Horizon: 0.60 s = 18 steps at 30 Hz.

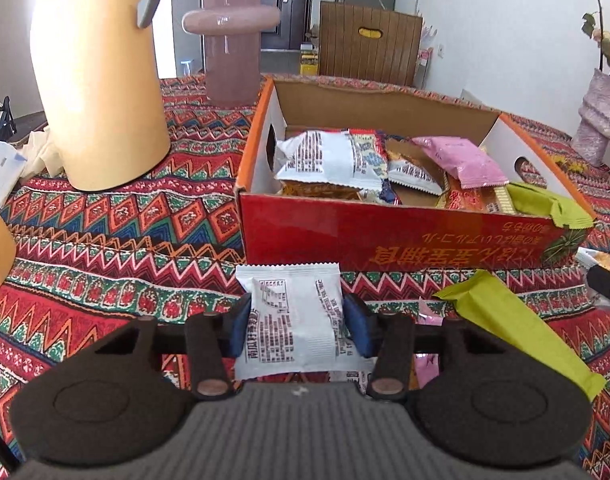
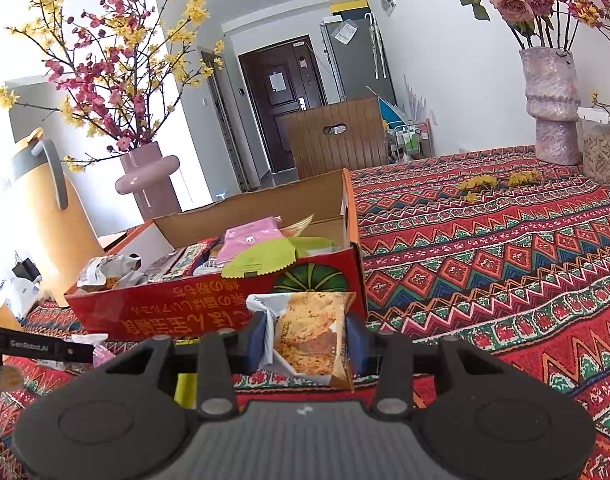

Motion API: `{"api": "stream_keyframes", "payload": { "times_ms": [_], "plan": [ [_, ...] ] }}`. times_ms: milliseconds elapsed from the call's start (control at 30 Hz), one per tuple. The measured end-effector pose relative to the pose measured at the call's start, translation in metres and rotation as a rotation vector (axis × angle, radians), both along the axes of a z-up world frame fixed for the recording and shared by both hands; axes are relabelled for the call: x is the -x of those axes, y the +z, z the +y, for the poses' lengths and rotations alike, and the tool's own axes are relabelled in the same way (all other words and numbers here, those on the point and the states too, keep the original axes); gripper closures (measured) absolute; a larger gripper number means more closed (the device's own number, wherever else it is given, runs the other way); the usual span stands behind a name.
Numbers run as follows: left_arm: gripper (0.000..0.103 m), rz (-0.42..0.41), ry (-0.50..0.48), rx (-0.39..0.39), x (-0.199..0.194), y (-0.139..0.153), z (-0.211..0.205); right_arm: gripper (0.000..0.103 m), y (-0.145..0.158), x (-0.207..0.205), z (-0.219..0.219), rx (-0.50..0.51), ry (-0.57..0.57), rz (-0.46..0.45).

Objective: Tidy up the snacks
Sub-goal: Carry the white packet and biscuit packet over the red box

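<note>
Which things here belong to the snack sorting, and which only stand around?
Belong: white packet in left gripper; biscuit packet in right gripper; red box; green packet on cloth.
Around: yellow jug; pink vase; rose vase.

Woven cloth (image 1: 117,220) over desk, matt, patterned; cardboard box (image 1: 385,240) with glossy red printed outside and raw brown inside. Crinkled glossy plastic-film white snack packet (image 1: 295,312) and green wrapper (image 1: 505,320). Smooth glossy ceramic-looking mauve vase (image 1: 231,40); matt cream jug (image 1: 97,80); rough-textured pink vase (image 2: 551,108).
</note>
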<state>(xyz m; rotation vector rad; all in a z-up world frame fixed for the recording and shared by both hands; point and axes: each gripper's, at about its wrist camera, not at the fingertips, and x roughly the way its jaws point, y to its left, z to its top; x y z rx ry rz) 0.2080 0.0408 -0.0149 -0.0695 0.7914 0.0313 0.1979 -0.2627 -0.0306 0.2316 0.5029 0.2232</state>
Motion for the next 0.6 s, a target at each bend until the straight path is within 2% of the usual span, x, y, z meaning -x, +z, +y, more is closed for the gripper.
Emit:
{"api": "stream_keyframes", "payload": {
  "times_ms": [300,600],
  "plan": [
    [0.053,-0.11,-0.049,0.012,0.022,0.022,0.0,0.062,0.012,0.011,-0.001,0.004,0.006,-0.044],
    [0.053,-0.243,-0.083,0.038,0.022,0.057,-0.015,0.062,0.044,0.003,0.009,-0.003,0.012,-0.135]
  ]
}}
